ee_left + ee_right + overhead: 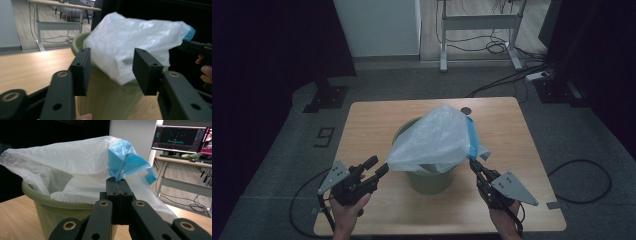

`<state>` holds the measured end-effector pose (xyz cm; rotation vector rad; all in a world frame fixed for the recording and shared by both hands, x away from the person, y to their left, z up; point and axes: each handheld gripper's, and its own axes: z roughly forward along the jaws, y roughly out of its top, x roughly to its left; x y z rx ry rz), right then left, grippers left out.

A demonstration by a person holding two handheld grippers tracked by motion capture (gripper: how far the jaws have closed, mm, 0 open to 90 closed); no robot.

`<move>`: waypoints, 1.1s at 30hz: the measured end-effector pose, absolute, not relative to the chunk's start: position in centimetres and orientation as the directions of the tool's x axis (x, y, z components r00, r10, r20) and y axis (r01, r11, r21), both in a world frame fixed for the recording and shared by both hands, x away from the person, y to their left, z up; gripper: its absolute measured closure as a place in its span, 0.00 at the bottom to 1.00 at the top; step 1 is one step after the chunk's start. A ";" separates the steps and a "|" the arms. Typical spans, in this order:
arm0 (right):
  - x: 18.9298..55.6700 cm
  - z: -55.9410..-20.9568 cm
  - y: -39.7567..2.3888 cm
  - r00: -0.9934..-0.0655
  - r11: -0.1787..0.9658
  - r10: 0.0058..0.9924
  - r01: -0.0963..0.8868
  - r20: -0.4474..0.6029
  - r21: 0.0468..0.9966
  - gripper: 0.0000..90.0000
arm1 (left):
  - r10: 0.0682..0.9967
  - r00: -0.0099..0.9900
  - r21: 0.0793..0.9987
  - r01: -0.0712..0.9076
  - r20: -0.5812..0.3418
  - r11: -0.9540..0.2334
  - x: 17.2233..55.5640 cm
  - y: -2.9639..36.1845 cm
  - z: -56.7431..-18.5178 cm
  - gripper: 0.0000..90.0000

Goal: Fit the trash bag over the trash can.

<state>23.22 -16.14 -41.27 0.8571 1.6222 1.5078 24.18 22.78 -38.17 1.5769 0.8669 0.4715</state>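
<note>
A pale green bin [429, 181] stands in the middle of the wooden table [367, 125]. A thin white plastic bag [434, 140] with a blue band [471, 135] is stretched up over the bin's mouth. My right gripper [473, 163] is shut on the bag's blue edge [125, 160] at the bin's right side, jaws pressed together in the right gripper view [117, 179]. My left gripper [378, 165] is open at the bag's lower left corner. In the left gripper view [112, 52] its jaws stand apart, with the bag [135, 37] and bin [107, 100] just beyond them.
A small dark disc [466, 110] lies on the table behind the bin. A white desk frame [479, 22] and floor cables [582, 180] lie beyond the table. Monitors [180, 138] glow on a desk in the right gripper view.
</note>
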 end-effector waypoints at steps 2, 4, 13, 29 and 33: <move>23.2 -41.2 -16.1 -0.499 0.087 0.862 -0.022 -0.086 0.996 0.99 | 0.751 0.643 0.968 0.250 -0.153 -0.017 24.4 22.6 -37.3 0.51; 23.2 -41.1 -16.0 -0.500 0.093 0.861 -0.027 -0.093 0.995 0.99 | 0.752 0.645 0.969 0.245 -0.139 -0.031 24.8 22.3 -36.5 0.49; 23.2 -41.0 -15.7 -0.512 0.117 0.851 -0.040 -0.121 0.992 0.99 | 0.756 0.642 0.948 0.302 -0.124 -0.101 28.6 20.9 -35.5 0.49; 23.1 -40.8 -15.2 -0.525 0.145 0.837 -0.056 -0.153 0.988 0.99 | 0.734 0.674 0.908 0.353 -0.079 -0.227 31.0 18.0 -36.6 0.74; 23.1 -40.8 -15.2 -0.525 0.147 0.837 -0.057 -0.155 0.988 0.99 | 0.736 0.674 0.904 0.352 -0.065 -0.242 31.1 17.9 -37.0 0.91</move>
